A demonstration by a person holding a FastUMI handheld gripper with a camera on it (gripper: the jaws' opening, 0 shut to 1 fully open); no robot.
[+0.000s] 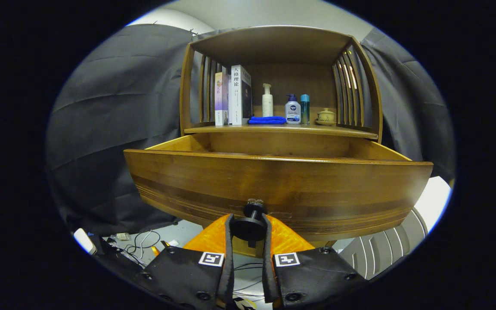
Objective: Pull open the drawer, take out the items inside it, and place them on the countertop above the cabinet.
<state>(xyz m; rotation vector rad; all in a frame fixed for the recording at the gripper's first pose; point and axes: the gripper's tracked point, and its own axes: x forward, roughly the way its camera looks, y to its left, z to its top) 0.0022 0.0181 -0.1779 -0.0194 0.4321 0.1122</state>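
The wooden drawer [278, 183] stands pulled out toward me, its broad front panel close ahead of the fingers. Its dark round knob [250, 223] sits between my two fingers, and my gripper [249, 227] is shut on it. The drawer's inside is hidden below the front panel's top edge, so I cannot see what lies in it. Above the drawer runs the cabinet's countertop [351, 131], a wooden shelf under a slatted hutch.
On the countertop stand two books [234, 95], a white pump bottle [267, 101], a folded blue cloth [267, 120], a small white-and-blue bottle [292, 110], a teal bottle [305, 108] and a small lidded pot [326, 116]. Cables [142, 243] lie on the floor below left.
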